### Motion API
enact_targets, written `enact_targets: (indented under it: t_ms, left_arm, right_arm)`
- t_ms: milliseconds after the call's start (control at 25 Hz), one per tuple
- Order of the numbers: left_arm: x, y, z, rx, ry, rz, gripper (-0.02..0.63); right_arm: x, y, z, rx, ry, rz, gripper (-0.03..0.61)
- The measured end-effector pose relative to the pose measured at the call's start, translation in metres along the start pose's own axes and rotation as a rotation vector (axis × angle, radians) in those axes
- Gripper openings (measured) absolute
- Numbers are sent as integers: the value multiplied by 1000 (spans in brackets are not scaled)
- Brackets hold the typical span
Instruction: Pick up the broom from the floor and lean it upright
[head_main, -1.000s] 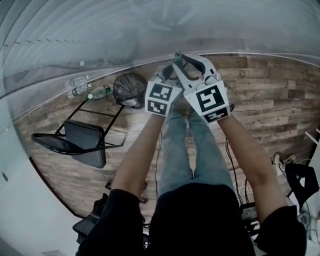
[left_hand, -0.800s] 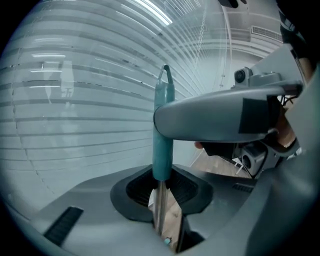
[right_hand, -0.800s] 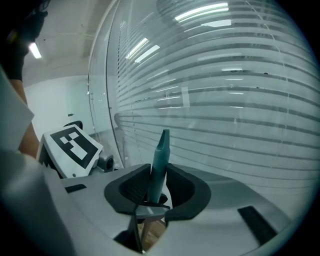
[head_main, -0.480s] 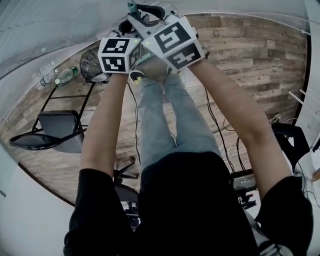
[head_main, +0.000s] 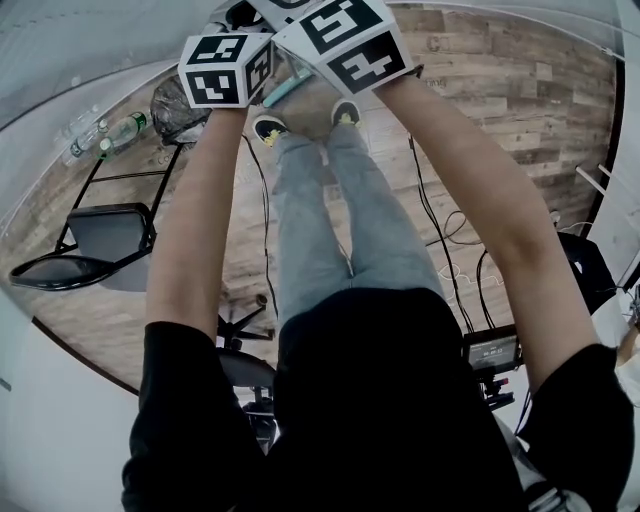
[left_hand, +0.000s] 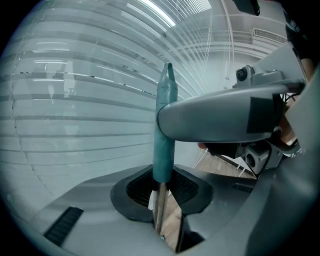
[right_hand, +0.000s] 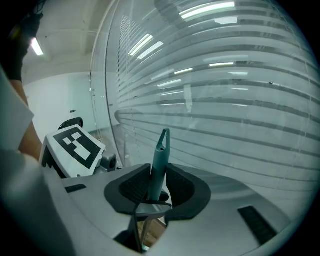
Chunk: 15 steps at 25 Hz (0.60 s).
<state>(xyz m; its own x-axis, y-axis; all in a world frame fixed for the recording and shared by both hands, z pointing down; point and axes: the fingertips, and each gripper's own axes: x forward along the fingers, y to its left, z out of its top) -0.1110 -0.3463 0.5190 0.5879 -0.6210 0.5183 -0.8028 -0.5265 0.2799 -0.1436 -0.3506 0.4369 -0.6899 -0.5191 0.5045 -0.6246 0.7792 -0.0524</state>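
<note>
- Item, left gripper: jaws clenched on the broom handle, gripping the bare metal shaft just under the teal sleeve. No change in grip from a second ago.
- Item, right gripper: jaws clenched on the same handle, higher up on the teal sleeve. Its body crosses in front of the handle at the right of the left gripper view. Grip also unchanged.
- Change, head view: a second ago both grippers sat in the upper middle of the frame. They have since climbed to the very top edge, and only the marker cubes and a sliver of teal between them show there.
- Change, surroundings: your shoes have come into sight just below the cubes. The folding chair and the bottles have slid toward the left edge.
- Item, handle: it stands upright in both gripper views, with its hanging loop at the top, against the window blinds.
- Item, brush end: out of sight in every view, so you cannot confirm whether it rests on the floor.
- Assessment: pick-up looks done. The handle is vertical and close to the blinds, so what probably remains is to tip it against that surface.
- Caution: check that the foot is planted before you let go, or it may slide.
</note>
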Motion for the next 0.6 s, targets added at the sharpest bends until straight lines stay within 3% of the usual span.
enact_targets:
  t_ms: [400, 600]
  left_arm:
    - [3, 4, 3, -13, -22, 7, 92]
    - [-1, 7, 3, 54, -17, 41, 107]
  right_arm:
    - [4, 1, -2, 5, -5, 10, 106]
    - [6, 4, 0, 6, -24, 12, 107]
